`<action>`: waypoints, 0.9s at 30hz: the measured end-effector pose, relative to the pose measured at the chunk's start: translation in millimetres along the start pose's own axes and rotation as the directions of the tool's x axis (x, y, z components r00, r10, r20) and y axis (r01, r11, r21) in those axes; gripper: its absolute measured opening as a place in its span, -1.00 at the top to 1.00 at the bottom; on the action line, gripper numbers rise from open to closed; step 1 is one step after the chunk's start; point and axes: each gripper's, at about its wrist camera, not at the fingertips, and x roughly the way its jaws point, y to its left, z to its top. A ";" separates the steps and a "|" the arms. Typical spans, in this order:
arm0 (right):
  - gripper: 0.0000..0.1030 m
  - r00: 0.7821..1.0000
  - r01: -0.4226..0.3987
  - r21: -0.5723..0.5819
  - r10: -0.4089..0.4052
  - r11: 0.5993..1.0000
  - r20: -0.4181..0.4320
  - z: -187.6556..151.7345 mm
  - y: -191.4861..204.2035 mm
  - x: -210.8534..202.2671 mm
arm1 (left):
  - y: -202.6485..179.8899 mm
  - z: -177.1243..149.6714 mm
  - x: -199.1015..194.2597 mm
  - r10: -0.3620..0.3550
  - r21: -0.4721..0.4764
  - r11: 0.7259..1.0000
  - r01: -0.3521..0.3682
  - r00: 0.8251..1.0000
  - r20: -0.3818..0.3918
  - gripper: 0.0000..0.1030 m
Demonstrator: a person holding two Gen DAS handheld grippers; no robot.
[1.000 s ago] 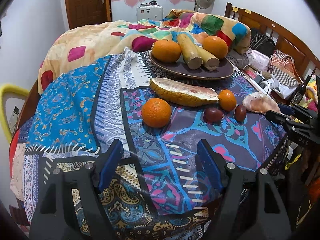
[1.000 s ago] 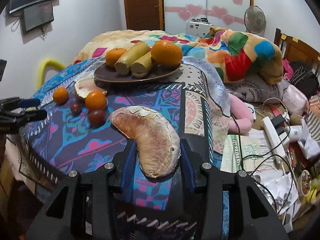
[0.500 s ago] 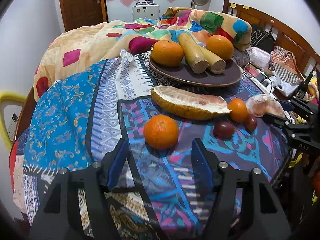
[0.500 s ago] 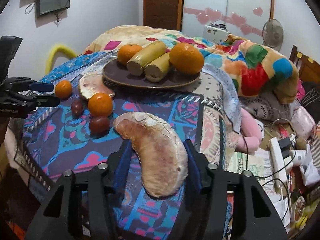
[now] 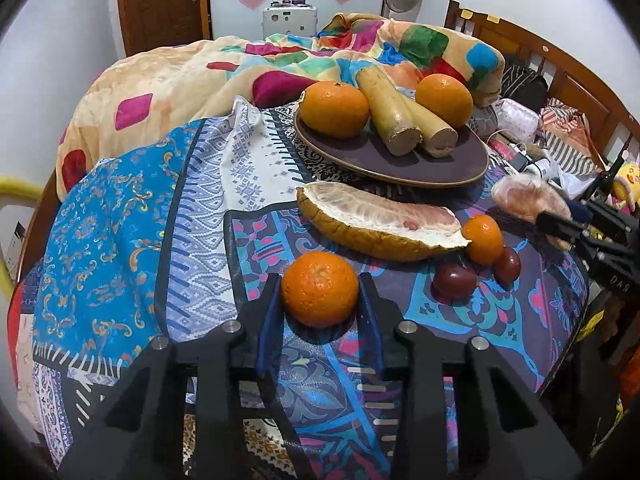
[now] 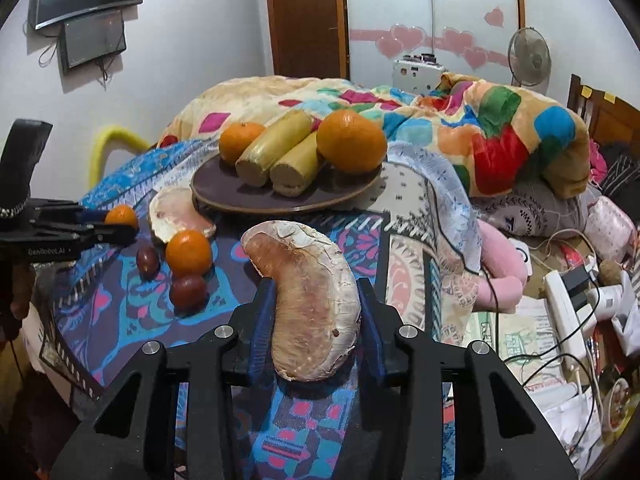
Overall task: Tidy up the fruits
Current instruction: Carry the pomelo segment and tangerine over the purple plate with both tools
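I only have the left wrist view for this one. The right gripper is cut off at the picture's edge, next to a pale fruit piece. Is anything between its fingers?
Observer: Yes. In the right wrist view the right gripper straddles the fruit piece. Its jaws are closing, and both pads look to touch the piece's sides.
Operator: What lies off to that gripper's right?
Observer: A pink soft toy, just past the edge of the patterned cloth.
Operator: Anything on the wall beyond my left edge?
Observer: Two dark screens hang there, one above the other.
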 end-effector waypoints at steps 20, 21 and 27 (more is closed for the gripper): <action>0.28 0.990 -0.010 -0.014 0.012 1.000 0.141 62.0 6.8 -5.2 | -10.5 58.7 -27.4 -0.014 0.012 1.000 0.013 0.990 0.139 0.28; 0.28 0.989 -0.010 -0.017 0.012 1.000 0.145 64.8 7.3 -3.5 | -10.6 61.8 -25.5 -0.013 0.013 1.000 0.011 0.990 0.139 0.28; 0.28 0.988 -0.017 -0.030 0.022 0.999 0.151 81.9 8.1 11.5 | -11.0 80.4 -9.7 -0.007 0.025 1.000 0.004 0.990 0.139 0.29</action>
